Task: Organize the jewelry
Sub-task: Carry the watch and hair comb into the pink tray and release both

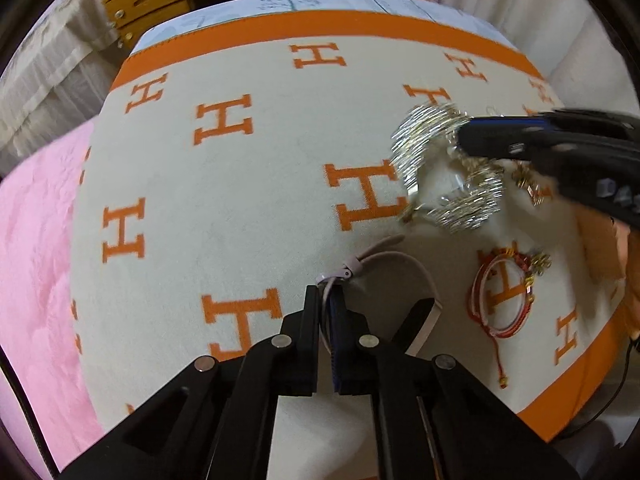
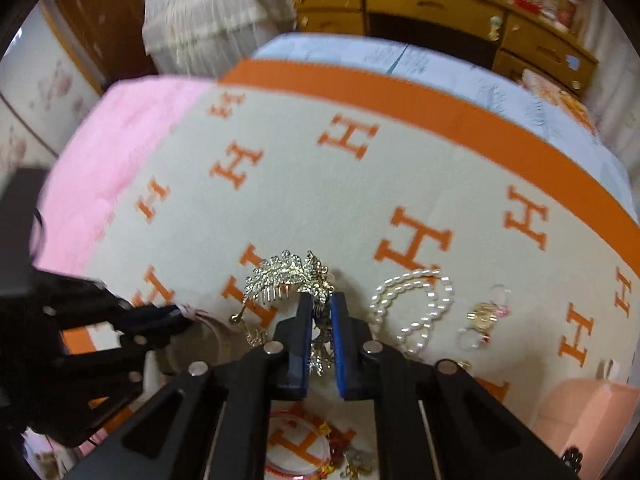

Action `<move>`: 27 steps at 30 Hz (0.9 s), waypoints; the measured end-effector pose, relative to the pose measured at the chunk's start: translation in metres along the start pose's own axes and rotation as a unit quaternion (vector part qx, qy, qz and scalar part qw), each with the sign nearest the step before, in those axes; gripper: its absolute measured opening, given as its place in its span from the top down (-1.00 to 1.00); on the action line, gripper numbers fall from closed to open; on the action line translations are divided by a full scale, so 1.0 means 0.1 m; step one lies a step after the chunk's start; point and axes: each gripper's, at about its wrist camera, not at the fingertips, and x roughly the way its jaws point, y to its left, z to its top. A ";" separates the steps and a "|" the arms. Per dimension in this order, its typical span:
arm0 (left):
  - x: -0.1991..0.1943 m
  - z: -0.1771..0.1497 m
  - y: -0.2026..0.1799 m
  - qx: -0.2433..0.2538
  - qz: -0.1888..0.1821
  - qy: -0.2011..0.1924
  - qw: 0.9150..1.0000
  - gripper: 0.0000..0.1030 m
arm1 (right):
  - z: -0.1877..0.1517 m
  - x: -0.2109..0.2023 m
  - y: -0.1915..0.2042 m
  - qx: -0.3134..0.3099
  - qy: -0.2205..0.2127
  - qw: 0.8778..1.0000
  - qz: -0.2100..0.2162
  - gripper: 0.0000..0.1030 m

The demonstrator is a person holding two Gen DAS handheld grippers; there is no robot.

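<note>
My left gripper (image 1: 326, 300) is shut on a beige headband (image 1: 400, 258) that arcs to the right over the cream blanket with orange H marks (image 1: 224, 184). My right gripper (image 2: 321, 304) is shut on a silver rhinestone hair comb (image 2: 286, 274) and holds it above the blanket; it shows blurred in the left wrist view (image 1: 440, 168). The right gripper enters the left view from the right (image 1: 464, 140). A red string bracelet (image 1: 500, 300) lies on the blanket at the right. A pearl necklace (image 2: 416, 304) and small gold earrings (image 2: 484, 316) lie to the right of my right gripper.
A pink blanket (image 1: 36, 264) covers the bed on the left. A wooden dresser (image 2: 440, 8) stands beyond the bed. A peach box (image 2: 588, 420) sits at the lower right. The left gripper's arm (image 2: 80, 344) fills the lower left of the right wrist view.
</note>
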 end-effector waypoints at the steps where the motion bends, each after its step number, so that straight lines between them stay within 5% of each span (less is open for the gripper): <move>1: -0.04 -0.02 0.02 -0.010 -0.003 -0.007 1.000 0.96 | -0.02 -0.09 -0.03 0.007 -0.011 1.000 0.002 0.83; 10: -0.68 -0.07 -0.19 -0.016 -0.006 -0.082 0.996 0.96 | -0.26 -0.92 -0.40 0.058 -0.099 0.993 0.002 0.83; 16: -1.13 0.11 -0.72 0.020 -0.046 -0.133 0.990 0.96 | -0.63 -1.45 -0.98 0.118 -0.135 0.983 -0.048 0.83; 27: -1.12 0.45 -2.12 0.095 -0.152 -0.145 0.973 0.95 | -1.21 -1.48 -1.95 0.237 -0.111 0.961 -0.092 0.83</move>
